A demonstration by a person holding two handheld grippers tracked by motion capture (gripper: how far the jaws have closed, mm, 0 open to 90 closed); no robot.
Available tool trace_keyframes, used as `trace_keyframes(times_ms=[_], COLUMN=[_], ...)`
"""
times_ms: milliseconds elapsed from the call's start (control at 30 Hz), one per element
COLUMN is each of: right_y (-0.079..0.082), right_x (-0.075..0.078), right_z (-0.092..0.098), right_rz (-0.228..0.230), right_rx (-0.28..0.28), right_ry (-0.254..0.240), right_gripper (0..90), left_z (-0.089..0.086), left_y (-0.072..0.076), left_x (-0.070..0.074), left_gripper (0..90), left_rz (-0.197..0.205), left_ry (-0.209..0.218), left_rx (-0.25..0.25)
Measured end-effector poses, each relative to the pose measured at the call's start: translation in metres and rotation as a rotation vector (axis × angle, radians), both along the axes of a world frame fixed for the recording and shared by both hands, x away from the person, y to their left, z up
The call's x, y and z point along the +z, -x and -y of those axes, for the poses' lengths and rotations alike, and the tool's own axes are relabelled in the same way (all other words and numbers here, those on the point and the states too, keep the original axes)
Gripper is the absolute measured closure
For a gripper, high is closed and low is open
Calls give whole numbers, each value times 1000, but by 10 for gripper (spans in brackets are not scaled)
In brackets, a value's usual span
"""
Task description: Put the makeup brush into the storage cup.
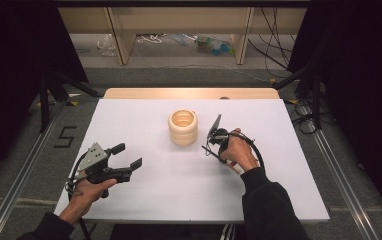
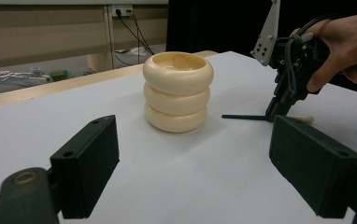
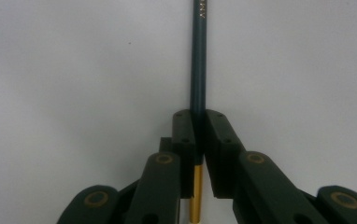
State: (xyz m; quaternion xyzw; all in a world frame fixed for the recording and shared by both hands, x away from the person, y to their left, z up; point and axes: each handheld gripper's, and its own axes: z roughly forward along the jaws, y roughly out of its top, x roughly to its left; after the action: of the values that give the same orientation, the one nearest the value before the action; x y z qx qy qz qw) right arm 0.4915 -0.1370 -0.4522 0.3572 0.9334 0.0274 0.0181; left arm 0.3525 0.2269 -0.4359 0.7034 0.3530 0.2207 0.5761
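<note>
Right claw point(image 3: 198, 140) clamped on dark pencil point(image 3: 198, 60), seemingly near its end; could pivot, slip. Left claw point(image 2: 193, 161) wide, empty, at seven o'clock from ringed holder point(image 2: 178, 91).

A slim dark-green pencil point(image 3: 198, 56) with a gold ferrule lies flat on the white surface point(image 1: 179, 180). A cream holder of three stacked rings point(image 1: 183, 127) stands upright nearby, open-topped.

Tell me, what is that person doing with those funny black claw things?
A person holds a gripper in each hand over a white table. The right gripper is shut on a dark green pencil lying on the table. The left gripper is open and holds nothing. A cream ringed pot stands in the middle, untouched, maybe where the pencil will go.
</note>
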Motion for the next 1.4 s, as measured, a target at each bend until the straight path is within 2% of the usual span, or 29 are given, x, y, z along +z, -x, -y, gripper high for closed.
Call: trace_keyframes(times_ms=[233, 300, 400, 467, 533, 633, 667, 700, 733, 833, 867, 967, 1000, 1067, 1233, 1300, 1333, 1367, 1400], right_y=[1, 2, 4, 7, 9, 16, 23, 23, 32, 38, 43, 47, 52, 56, 69, 74, 75, 76, 78], right_x=[0, 6, 12, 18, 22, 31, 37, 37, 42, 45, 48, 51, 52, 54, 58, 58, 57, 56, 55], right_z=[-1, -1, -2, -3, -3, -7, -10, -10, -12, -13, -14, -17, -20, -24, -36, -41, -42, -44, -46], right_rz=[11, 11, 20, 37, 61, 80, 92, 92, 112, 128, 142, 148, 151, 146, 160, 160, 169, 174, 172], right_rx=[27, 43, 47, 65, 100, 117, 152, 152, 187, 207, 240, 266, 254, 269, 343, 357, 388, 419, 441], right_ry=[-5, -36, -33, -47, -59, -65, -63, -63, -72, -70, -66, -82, -92, -97, -112, -111, -114, -91, -96], right_gripper=[833, 832, 833, 833, 833, 833, 833, 833, 833, 832, 832, 833, 833, 833, 833, 832, 833, 833, 833], left_z=[0, 1, 3, 2, 1, 1, 1, 1, 2, 3, 3, 4, 4, 5, 12, 15, 17, 20, 22], left_y=[0, -1, -1, -1, -1, -1, -1, -1, -1, -1, -1, -1, -1, -1, 1, 0, 1, 1, 1], left_x=[0, 0, 0, 0, 0, 0, 0, 0, 0, -1, -1, -1, -2, -2, -3, -4, -4, -5, -5], left_gripper=[156, 156, 156, 156, 156, 156, 156, 156, 156, 156, 156, 156, 156, 156, 156, 156, 156, 156, 156], left_rz=[4, 4, -5, 6, 3, 0, 4, 4, 0, -7, -6, -15, -16, -11, -36, -35, -47, -53, -60], left_ry=[-4, 0, 4, -8, 1, 1, -9, -9, -9, -16, -17, -7, -9, -21, -17, -36, -33, -34, -34], left_rx=[-3, -2, -6, -8, -1, -1, -8, -8, -9, -19, -21, -23, -24, -41, -75, -98, -106, -110, -125])
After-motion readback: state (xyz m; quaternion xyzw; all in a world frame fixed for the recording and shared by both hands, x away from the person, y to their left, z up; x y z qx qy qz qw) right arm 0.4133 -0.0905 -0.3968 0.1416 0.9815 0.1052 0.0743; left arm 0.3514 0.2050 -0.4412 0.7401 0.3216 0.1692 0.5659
